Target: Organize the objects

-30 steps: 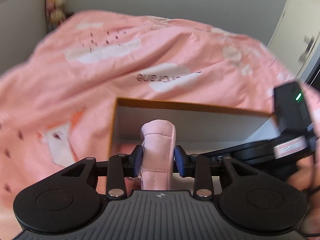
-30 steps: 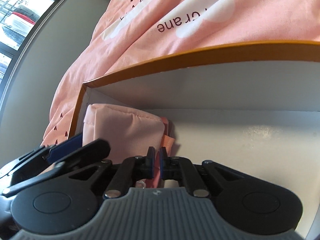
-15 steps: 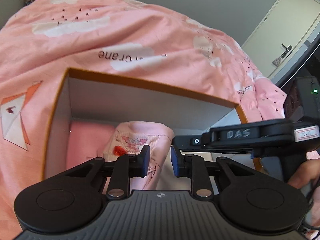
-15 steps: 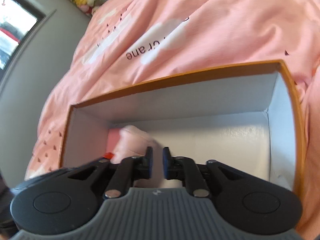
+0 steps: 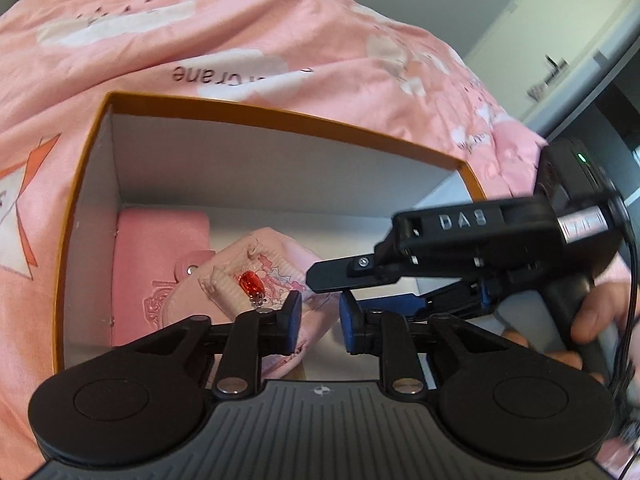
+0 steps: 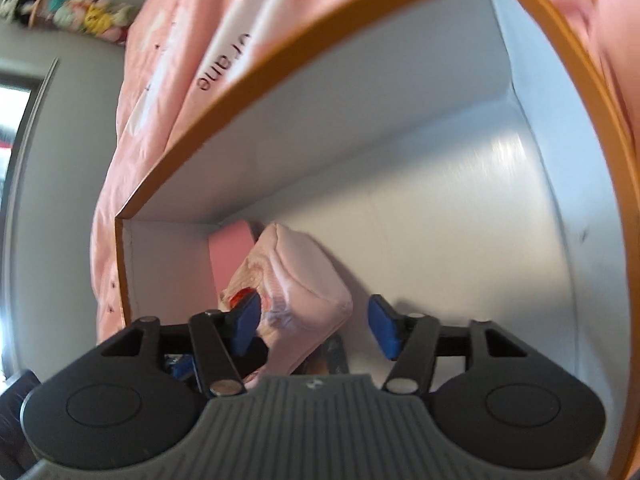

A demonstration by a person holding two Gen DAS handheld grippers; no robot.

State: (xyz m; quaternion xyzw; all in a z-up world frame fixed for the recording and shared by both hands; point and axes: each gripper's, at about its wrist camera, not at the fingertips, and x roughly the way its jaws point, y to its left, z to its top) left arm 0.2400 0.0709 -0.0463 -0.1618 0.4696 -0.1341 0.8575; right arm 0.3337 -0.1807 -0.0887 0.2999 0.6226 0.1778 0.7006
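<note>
Both grippers hover inside the orange-rimmed white cardboard box (image 5: 280,116). Right gripper (image 6: 316,320) jaws opening, the soft pink quilted pouch (image 6: 304,280) loose between them; left gripper (image 5: 318,318) opening slightly, gripping nothing. Light, squashy thing: pinch its padded middle.

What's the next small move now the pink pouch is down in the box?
Probably lift both grippers straight up out of the box. The pink pouch already rests on the floor beside the flat pink wallet. The left gripper and right gripper have opening jaws, neither visibly pressing it.
</note>
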